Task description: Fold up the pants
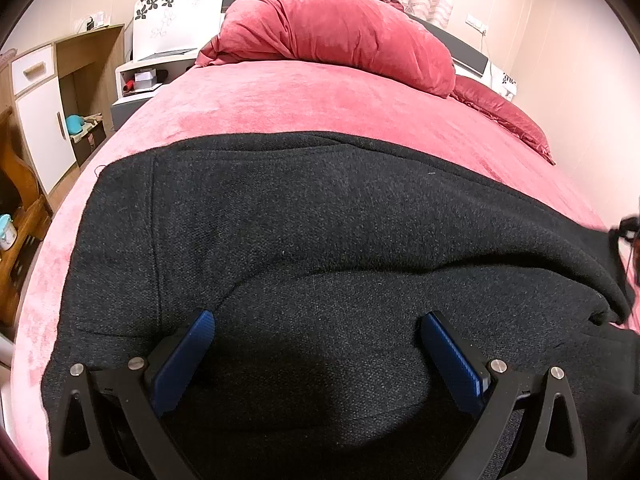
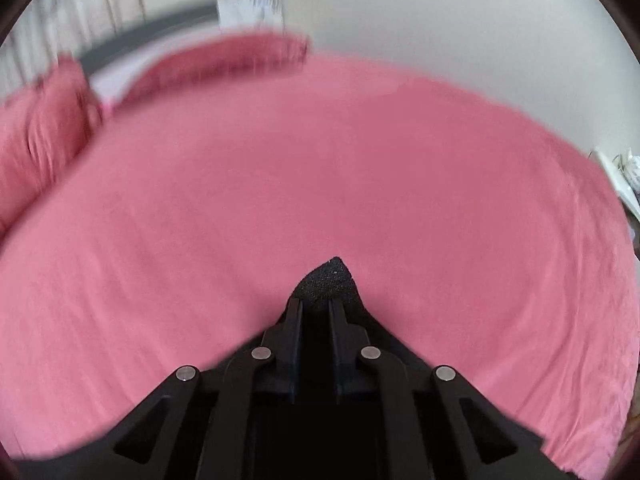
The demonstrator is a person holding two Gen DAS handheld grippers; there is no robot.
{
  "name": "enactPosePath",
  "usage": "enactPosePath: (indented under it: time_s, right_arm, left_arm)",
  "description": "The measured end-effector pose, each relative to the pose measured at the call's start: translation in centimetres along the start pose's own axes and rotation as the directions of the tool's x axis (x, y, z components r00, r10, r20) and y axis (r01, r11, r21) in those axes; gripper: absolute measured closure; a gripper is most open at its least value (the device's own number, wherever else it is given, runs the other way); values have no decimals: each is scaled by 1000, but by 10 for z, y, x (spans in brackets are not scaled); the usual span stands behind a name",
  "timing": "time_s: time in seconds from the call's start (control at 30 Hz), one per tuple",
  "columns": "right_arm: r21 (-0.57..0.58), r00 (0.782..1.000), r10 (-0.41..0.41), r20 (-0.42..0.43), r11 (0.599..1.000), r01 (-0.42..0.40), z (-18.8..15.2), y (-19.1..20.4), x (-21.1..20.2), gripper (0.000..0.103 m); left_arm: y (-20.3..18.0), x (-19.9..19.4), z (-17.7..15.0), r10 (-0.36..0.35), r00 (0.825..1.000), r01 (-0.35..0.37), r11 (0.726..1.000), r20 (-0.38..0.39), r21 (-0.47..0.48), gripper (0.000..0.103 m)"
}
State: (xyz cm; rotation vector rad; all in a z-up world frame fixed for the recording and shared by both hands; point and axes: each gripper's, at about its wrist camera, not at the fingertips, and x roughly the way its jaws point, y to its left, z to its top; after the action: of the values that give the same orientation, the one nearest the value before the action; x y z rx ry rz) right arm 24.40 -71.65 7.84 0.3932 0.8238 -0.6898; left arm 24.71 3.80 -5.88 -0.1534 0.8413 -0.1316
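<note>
Dark charcoal pants point(image 1: 320, 232) lie spread across the pink bed point(image 1: 280, 96), one layer folded over another with a ridge across the middle. My left gripper point(image 1: 318, 328) hovers just above the near part of the pants, its blue pads point(image 1: 188, 356) wide apart and empty. My right gripper point(image 2: 316, 304) is shut on a corner of the pants point(image 2: 330, 276), whose tip pokes out past the closed fingers, held above the pink bed point(image 2: 320, 160). The right wrist view is blurred. A bit of the right gripper shows at the left wrist view's right edge point(image 1: 626, 228).
A bunched red duvet point(image 1: 340, 32) and a pillow point(image 1: 504, 116) lie at the head of the bed. A white nightstand point(image 1: 140, 80), a wooden cabinet point(image 1: 48, 100) and wooden furniture point(image 1: 20, 208) stand to the left. A wall runs along the right.
</note>
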Motion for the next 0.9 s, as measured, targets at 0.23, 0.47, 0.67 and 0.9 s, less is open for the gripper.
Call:
enactPosePath:
  time_s: [0.23, 0.47, 0.67, 0.9]
  right_arm:
    - [51, 989, 14, 145, 998, -21, 21, 38, 10, 72]
    - [-123, 998, 4, 70, 992, 5, -51, 77, -27, 65]
    - [-234, 974, 209, -83, 946, -223, -163, 110, -106, 65]
    - [-272, 925, 354, -136, 885, -378, -277, 144, -189, 65]
  left_arm:
    - [1, 0, 0, -11, 1000, 11, 1000, 3, -5, 0]
    - [1, 2, 2, -21, 1000, 21, 1000, 2, -10, 0]
    - [-2, 2, 5, -3, 1000, 3, 1000, -14, 1, 0]
    - [3, -27, 3, 28, 998, -29, 1000, -50, -10, 0]
